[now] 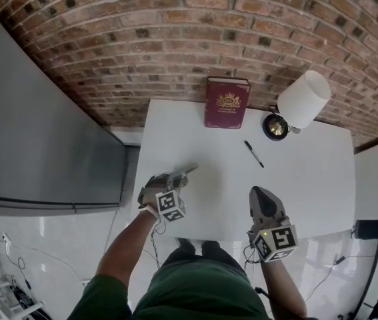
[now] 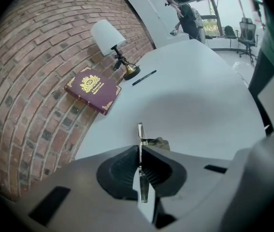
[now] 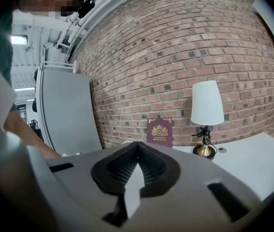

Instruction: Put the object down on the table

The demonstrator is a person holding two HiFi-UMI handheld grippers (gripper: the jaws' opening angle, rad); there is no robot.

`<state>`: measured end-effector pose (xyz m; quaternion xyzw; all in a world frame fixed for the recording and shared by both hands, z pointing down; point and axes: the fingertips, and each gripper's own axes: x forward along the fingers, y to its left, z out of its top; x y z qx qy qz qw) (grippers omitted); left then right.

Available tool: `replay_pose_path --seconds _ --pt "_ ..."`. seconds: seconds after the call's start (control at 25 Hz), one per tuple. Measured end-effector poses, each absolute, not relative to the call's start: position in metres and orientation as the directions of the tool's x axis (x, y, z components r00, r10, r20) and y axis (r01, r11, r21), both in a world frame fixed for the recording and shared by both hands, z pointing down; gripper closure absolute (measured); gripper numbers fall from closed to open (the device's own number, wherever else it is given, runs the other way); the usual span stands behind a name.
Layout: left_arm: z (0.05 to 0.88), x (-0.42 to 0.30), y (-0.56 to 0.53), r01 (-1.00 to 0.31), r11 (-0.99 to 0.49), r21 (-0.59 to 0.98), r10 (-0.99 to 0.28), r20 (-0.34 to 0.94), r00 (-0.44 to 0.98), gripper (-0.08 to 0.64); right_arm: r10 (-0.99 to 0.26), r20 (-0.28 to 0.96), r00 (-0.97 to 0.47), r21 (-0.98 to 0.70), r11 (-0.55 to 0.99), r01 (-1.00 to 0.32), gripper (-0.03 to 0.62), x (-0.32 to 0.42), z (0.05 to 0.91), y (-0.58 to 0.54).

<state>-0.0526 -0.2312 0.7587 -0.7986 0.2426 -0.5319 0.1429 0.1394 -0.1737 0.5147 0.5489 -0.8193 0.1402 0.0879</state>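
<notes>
My left gripper (image 1: 183, 176) (image 2: 140, 148) is shut on a thin flat metal object (image 1: 190, 169) (image 2: 139, 135). The object pokes out past the fingertips, edge-on in the left gripper view, with a small brassy part beside it. It hangs over the front left part of the white table (image 1: 309, 192) (image 2: 199, 100); I cannot tell whether it touches the top. My right gripper (image 1: 261, 193) (image 3: 137, 146) is at the table's front right, shut with nothing between its jaws.
A maroon book (image 1: 227, 103) (image 2: 93, 90) (image 3: 159, 131) leans against the brick wall at the back. Beside it stands a white-shaded lamp (image 1: 302, 102) (image 2: 108, 38) (image 3: 206, 105), with a black pen (image 1: 254, 154) (image 2: 144, 77) in front. A grey panel (image 1: 42, 132) borders the left.
</notes>
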Motion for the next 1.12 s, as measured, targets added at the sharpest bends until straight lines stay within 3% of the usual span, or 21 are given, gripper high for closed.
replay_pose_path --seconds 0.88,1.0,1.12 --pt "0.782 -0.057 -0.212 -0.137 -0.768 -0.625 -0.640 0.740 0.210 0.533 -0.854 0.301 -0.425 -0.142 0.400 -0.905 0.589 0.129 0.518 -0.158" --pt "0.779 -0.059 -0.209 -0.143 -0.760 -0.634 -0.649 0.730 0.214 0.441 -0.851 0.300 -0.432 -0.146 0.406 -0.902 0.589 0.127 0.518 -0.156" --pt "0.766 -0.057 -0.208 -0.172 -0.750 -0.639 -0.661 0.712 0.238 0.425 -0.847 0.295 -0.442 -0.148 0.417 -0.897 0.589 0.124 0.517 -0.158"
